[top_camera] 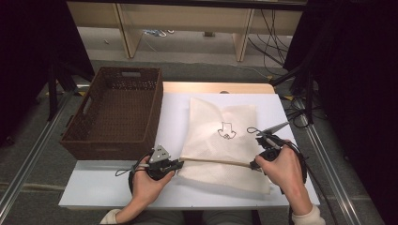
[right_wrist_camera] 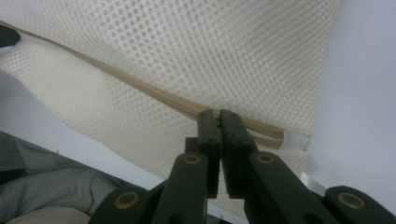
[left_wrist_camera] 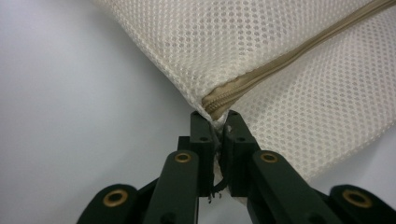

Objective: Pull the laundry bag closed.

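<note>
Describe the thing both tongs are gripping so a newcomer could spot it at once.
On the white table, right of the brown wicker basket, lies a cream mesh bag. A tan zipper crosses its near end, and a small black drawing marks its middle; nothing else there is pale fabric.

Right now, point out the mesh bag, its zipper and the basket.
mesh bag [top_camera: 220,117]: high view, on its upper panel.
zipper [left_wrist_camera: 261,74]: left gripper view, on the tan tape.
basket [top_camera: 94,147]: high view, on its near wall.

Cream mesh zip bag [top_camera: 220,140] lies flat on the table [top_camera: 173,117].
</note>
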Action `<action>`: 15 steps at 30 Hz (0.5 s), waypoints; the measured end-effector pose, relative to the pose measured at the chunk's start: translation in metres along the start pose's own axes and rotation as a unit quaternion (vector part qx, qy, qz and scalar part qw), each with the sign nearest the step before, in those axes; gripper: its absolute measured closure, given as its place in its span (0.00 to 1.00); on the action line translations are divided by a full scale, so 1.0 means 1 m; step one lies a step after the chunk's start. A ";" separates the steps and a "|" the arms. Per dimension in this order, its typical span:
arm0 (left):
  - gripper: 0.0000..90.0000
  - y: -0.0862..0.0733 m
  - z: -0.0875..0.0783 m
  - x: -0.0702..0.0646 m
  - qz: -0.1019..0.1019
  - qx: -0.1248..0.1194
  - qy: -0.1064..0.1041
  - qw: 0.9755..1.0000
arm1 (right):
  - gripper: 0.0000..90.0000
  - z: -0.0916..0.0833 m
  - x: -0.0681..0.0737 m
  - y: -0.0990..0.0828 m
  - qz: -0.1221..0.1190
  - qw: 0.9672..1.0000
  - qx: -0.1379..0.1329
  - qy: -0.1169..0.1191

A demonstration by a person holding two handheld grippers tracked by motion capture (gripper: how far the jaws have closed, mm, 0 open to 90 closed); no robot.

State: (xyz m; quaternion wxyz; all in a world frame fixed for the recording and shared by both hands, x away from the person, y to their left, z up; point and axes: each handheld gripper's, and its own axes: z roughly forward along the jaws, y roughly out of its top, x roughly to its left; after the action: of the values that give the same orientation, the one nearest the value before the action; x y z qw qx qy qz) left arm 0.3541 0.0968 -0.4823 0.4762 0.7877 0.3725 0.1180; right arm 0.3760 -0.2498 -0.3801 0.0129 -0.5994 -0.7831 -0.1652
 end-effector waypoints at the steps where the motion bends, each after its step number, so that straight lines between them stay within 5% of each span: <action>1: 0.93 0.000 0.000 0.000 0.001 0.000 0.000 1.000 | 0.98 0.000 0.001 -0.001 0.016 1.000 0.001 -0.002; 5: 0.93 -0.001 0.000 0.001 -0.001 0.007 0.003 1.000 | 0.98 0.002 -0.006 -0.002 0.018 1.000 0.003 -0.001; 9: 0.93 -0.001 0.001 0.001 -0.004 0.008 0.001 1.000 | 0.98 0.003 -0.009 -0.003 0.047 0.999 0.014 0.000; 11: 0.93 -0.001 0.001 0.001 -0.001 0.013 0.003 1.000 | 0.98 0.006 -0.015 -0.003 0.024 1.000 0.008 -0.002; 15: 0.93 -0.002 0.001 0.002 -0.003 0.014 0.002 1.000 | 0.98 0.010 -0.021 -0.003 0.024 1.000 0.015 -0.007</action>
State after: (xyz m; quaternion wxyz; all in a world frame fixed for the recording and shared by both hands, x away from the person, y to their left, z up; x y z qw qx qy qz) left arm 0.3547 0.0979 -0.4849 0.4645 0.7928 0.3780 0.1130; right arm 0.3806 -0.2674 -0.3944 0.0208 -0.6191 -0.7708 -0.1485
